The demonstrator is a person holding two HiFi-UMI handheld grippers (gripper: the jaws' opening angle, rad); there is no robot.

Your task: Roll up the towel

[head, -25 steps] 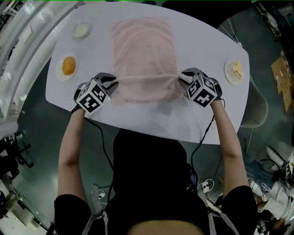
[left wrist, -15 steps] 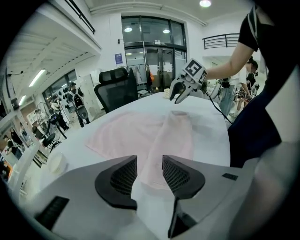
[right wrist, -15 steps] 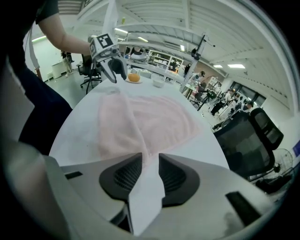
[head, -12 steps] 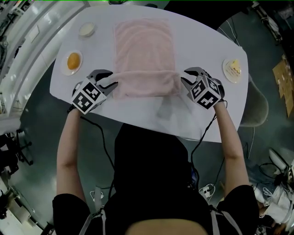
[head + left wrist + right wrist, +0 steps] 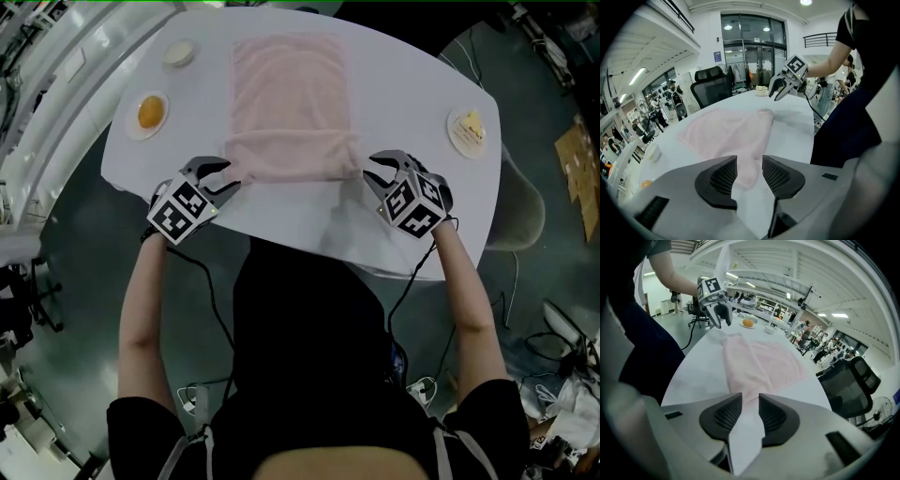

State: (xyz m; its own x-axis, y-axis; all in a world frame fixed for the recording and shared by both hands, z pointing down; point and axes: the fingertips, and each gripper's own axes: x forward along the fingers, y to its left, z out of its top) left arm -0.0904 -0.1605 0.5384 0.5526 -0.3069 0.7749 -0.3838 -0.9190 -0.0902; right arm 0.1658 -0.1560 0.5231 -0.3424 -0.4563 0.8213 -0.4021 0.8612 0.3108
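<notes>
One pink towel (image 5: 291,103), near end folded over, lies mid-table (image 5: 281,220) toward 12 o'clock. Two grippers:
- left gripper (image 5: 225,176) at towel's 8 o'clock, jaws just opened, empty
- right gripper (image 5: 372,173) at 4 o'clock, released, empty

Three dishes (image 5: 150,113) (image 5: 178,52) (image 5: 467,129).

Soft pink cloth for the towel (image 5: 291,94), matt, with a fine nap and shallow wrinkles. Smooth white worktop (image 5: 281,217), faintly sheeny under the lights. Matt grey plastic on the left gripper (image 5: 749,159) and right gripper (image 5: 749,397): smooth shells, black pads (image 5: 724,176) with a fine grid texture, rubbery in look. Flat black-and-white print on the marker cubes (image 5: 180,208). Smooth white small plates (image 5: 132,120). Dark, smooth, slightly shiny floor (image 5: 66,281).
</notes>
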